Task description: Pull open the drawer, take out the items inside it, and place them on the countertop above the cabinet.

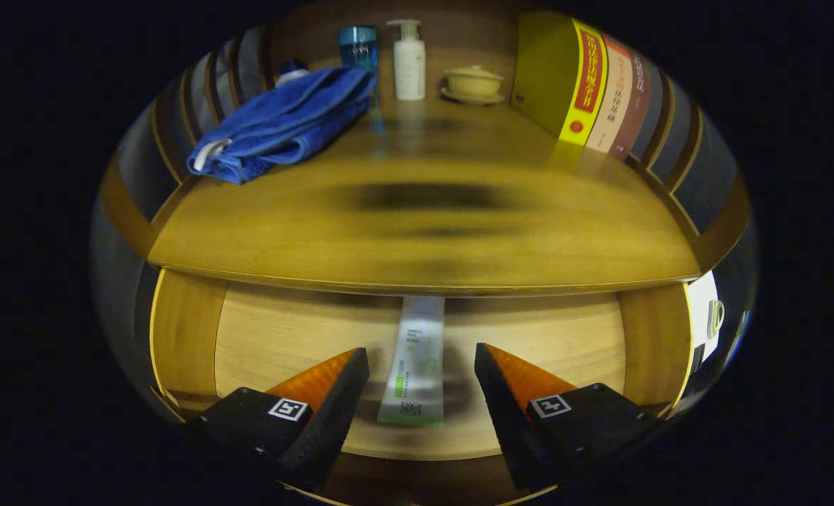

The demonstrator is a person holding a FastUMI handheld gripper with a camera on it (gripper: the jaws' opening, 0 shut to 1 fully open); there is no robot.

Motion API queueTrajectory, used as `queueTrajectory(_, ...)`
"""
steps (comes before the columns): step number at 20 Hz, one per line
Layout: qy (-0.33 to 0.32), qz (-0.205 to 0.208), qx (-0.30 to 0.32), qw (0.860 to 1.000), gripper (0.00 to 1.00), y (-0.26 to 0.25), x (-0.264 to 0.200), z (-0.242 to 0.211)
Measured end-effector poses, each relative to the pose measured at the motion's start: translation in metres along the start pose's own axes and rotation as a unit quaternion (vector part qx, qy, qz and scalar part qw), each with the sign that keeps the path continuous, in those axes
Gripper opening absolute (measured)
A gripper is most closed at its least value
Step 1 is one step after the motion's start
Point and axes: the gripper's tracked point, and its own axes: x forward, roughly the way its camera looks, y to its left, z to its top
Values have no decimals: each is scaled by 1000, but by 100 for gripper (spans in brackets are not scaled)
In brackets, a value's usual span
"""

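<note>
One tube (412, 365) is lying in the opened drawer (283, 330) between the released gripper (422, 365) fingers, which are needing to descend and clench it.

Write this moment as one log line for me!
drawer: open | tube: lying inside, between tongs | tongs: open, not touching | countertop: towel, bottles, books

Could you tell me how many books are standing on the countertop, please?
3, upright side by side at the countertop's back right corner: a yellow book, a pale one, then a brownish one. More may be hidden behind. The tongs hover open over the drawer's tube.
</note>
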Motion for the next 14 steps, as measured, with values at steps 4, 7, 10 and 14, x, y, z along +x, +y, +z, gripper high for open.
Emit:
queueTrajectory(4, 50, 10, 17, 999, 92, 3, 12, -9)
queueTrajectory(7, 100, 11, 16, 995, 86, 4, 13, -15)
queueTrajectory(10, 96, -5, -12, 995, 84, 0, 3, 0)
queueTrajectory(14, 83, -1, 0, 997, 61, -1, -13, 33)
